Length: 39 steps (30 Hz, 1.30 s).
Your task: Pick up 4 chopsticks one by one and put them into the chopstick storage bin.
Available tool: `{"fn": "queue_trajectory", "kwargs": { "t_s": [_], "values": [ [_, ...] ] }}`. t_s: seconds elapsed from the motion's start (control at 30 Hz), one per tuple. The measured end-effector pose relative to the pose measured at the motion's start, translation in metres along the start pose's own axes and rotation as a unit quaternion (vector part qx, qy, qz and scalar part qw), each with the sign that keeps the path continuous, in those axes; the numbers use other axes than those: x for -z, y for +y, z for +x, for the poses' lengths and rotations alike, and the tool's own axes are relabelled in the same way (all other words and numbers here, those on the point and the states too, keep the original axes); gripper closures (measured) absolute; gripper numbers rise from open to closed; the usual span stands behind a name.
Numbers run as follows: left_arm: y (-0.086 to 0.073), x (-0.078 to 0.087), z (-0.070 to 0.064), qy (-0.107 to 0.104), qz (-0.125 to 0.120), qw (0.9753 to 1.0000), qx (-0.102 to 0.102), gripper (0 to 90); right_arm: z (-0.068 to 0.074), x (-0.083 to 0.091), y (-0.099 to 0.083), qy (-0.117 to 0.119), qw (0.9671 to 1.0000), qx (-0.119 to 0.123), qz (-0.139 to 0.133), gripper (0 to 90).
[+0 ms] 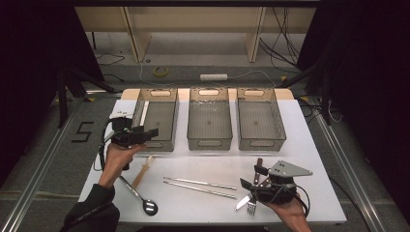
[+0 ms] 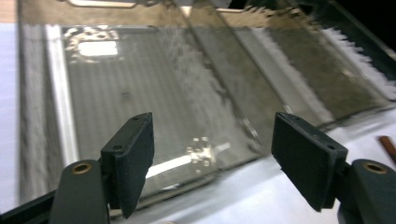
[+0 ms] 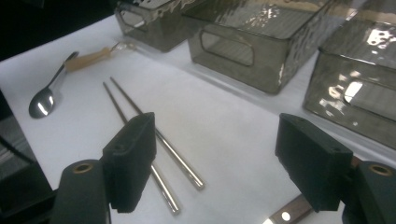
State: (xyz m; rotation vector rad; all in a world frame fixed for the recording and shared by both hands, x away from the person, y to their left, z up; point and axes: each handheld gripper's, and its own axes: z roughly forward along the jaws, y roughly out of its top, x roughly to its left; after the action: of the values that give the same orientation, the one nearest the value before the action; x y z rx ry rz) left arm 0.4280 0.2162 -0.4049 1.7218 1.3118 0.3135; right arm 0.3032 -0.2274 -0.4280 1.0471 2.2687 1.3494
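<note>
My left gripper (image 1: 146, 131) is open and empty, held over the near left corner of the left bin (image 1: 155, 116). In the left gripper view its jaws (image 2: 212, 135) frame that bin's ribbed floor (image 2: 140, 93). My right gripper (image 1: 252, 177) stands open and empty at the table's front right, above a knife (image 1: 243, 202) and a fork (image 1: 251, 208). In the right gripper view, the jaws (image 3: 215, 140) look across two metal chopsticks (image 3: 154, 135). A spoon (image 3: 44, 98) and a wooden-handled utensil (image 3: 88, 58) lie farther off, and a riveted knife handle (image 3: 289, 214) sits below.
Three clear grey bins stand in a row at the back of the white table (image 1: 309, 145): the left one, a middle bin (image 1: 209, 121) and a right bin (image 1: 259, 121). The chopsticks (image 1: 200, 186), spoon (image 1: 140, 195) and wooden-handled utensil (image 1: 142, 171) lie along the front. A dark handle (image 1: 258, 164) is near the right gripper.
</note>
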Motion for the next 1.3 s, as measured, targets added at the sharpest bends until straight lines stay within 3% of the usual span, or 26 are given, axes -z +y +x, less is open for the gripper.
{"fn": "queue_trajectory", "kwargs": {
  "t_s": [0.2,0.4,0.7,0.97,1.13,1.27,1.3],
  "values": [
    [-0.009,0.008,-0.017,-0.018,-0.009,0.9994,-0.028,25.7,0.003,-0.009,0.019,0.015,0.9976,0.047,0.049,30.2],
    [-0.027,0.019,-0.033,-0.045,-0.026,0.9977,-0.044,24.2,0.004,-0.025,0.037,0.04,0.9889,0.09,0.111,31.1],
    [-0.052,0.028,-0.049,-0.069,-0.032,0.9946,-0.071,22.2,0.001,-0.041,0.048,0.064,0.9758,0.12,0.171,32.6],
    [-0.065,0.038,-0.056,-0.078,-0.048,0.9917,-0.091,21.3,0.001,-0.05,0.048,0.071,0.9691,0.13,0.197,33.5],
    [-0.074,0.041,-0.059,-0.079,-0.056,0.9902,-0.1,21.1,0.002,-0.056,0.049,0.077,0.9616,0.145,0.22,35.5],
    [-0.081,0.044,-0.062,-0.09,-0.051,0.9895,-0.101,20.3,0.004,-0.061,0.049,0.081,0.9543,0.157,0.241,40.0],
    [-0.082,0.044,-0.063,-0.088,-0.048,0.989,-0.109,20.3,0.005,-0.063,0.049,0.083,0.9522,0.158,0.248,40.8]
  ]
}}
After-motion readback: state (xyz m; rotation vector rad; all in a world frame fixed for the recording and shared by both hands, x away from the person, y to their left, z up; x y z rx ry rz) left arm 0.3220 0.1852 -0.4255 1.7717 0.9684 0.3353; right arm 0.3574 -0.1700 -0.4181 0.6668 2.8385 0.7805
